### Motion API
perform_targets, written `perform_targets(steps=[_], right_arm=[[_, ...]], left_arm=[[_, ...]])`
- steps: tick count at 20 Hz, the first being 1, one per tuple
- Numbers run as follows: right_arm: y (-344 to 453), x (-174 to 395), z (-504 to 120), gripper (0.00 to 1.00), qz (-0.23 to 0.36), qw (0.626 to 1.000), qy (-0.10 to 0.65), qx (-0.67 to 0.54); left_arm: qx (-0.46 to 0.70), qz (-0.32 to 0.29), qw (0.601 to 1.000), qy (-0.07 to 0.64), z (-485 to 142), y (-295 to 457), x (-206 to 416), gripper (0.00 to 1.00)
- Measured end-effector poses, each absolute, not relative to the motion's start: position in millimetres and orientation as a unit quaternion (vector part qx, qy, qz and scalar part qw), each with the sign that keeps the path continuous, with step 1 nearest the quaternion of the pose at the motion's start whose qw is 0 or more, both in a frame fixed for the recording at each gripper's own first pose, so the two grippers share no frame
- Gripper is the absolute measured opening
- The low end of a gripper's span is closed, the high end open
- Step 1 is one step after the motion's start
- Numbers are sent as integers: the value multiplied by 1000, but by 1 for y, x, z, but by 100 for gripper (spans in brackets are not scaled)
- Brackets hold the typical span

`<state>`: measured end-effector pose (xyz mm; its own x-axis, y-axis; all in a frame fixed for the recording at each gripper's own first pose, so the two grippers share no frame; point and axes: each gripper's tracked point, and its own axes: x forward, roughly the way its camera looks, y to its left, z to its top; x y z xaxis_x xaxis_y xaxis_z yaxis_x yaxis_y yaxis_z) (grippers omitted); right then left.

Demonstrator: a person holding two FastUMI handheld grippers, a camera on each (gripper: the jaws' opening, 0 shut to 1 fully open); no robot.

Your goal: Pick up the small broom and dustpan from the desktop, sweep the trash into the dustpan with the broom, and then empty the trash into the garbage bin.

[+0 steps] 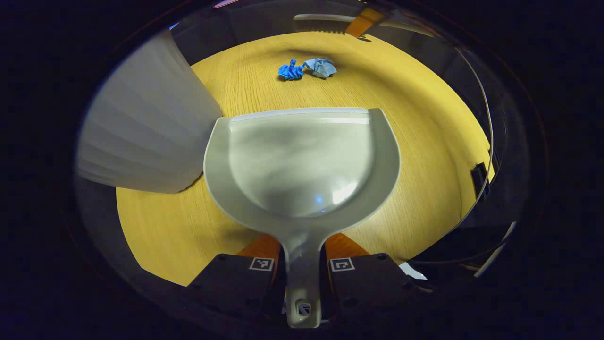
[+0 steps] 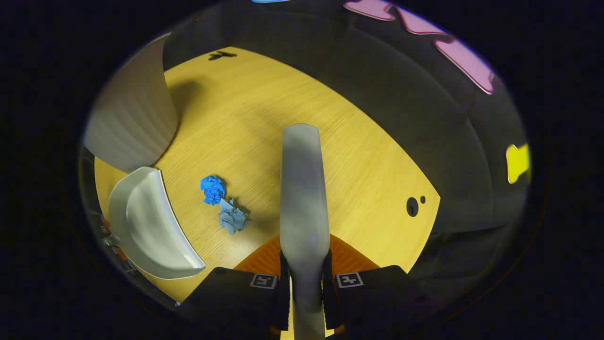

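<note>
My left gripper (image 1: pixel 302 250) is shut on the handle of the pale grey dustpan (image 1: pixel 302 160), whose open edge faces away over the wooden table (image 1: pixel 424 141). Beyond that edge lie two bits of trash, a bright blue crumpled wad (image 1: pixel 290 71) and a grey-blue one (image 1: pixel 322 67), apart from the pan. My right gripper (image 2: pixel 305 252) is shut on the grey broom (image 2: pixel 304 189), which points forward above the table. From there the blue wad (image 2: pixel 213 189) and grey-blue wad (image 2: pixel 232 218) lie left of the broom, between it and the dustpan (image 2: pixel 146 222).
A white ribbed garbage bin (image 1: pixel 146 123) stands on the table just left of the dustpan, also at the upper left in the right gripper view (image 2: pixel 132 118). Two small round holes (image 2: pixel 412 206) sit near the table's edge. A cable (image 1: pixel 488 123) runs along the right side.
</note>
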<state>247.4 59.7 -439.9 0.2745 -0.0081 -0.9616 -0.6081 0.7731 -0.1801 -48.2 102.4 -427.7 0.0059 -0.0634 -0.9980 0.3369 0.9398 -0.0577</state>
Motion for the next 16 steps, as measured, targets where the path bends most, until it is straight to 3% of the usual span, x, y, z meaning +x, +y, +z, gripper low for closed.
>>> perform_targets(steps=[3, 7, 9, 10, 12, 14, 15, 16], right_arm=[[66, 240, -472, 28, 202, 706, 595, -328], [85, 207, -495, 31, 255, 648, 622, -358], [101, 195, -494, 30, 307, 636, 604, -369], [108, 182, -493, 36, 333, 624, 609, -359], [116, 154, -490, 31, 377, 592, 620, -351], [123, 127, -485, 31, 430, 560, 618, -346], [126, 108, -482, 36, 451, 541, 625, -337], [131, 88, -477, 32, 476, 522, 634, -315]], left_arm=[[86, -141, 698, 697, -428, 101, -48, 27], [85, -141, 698, 697, -428, 101, -48, 27], [87, -141, 698, 697, -429, 100, -47, 27], [89, -143, 698, 696, -429, 101, -48, 27], [89, -149, 698, 695, -429, 101, -48, 27], [89, -160, 697, 693, -429, 104, -49, 27], [93, -165, 696, 693, -428, 105, -51, 27], [99, -170, 697, 690, -430, 104, -51, 27]])
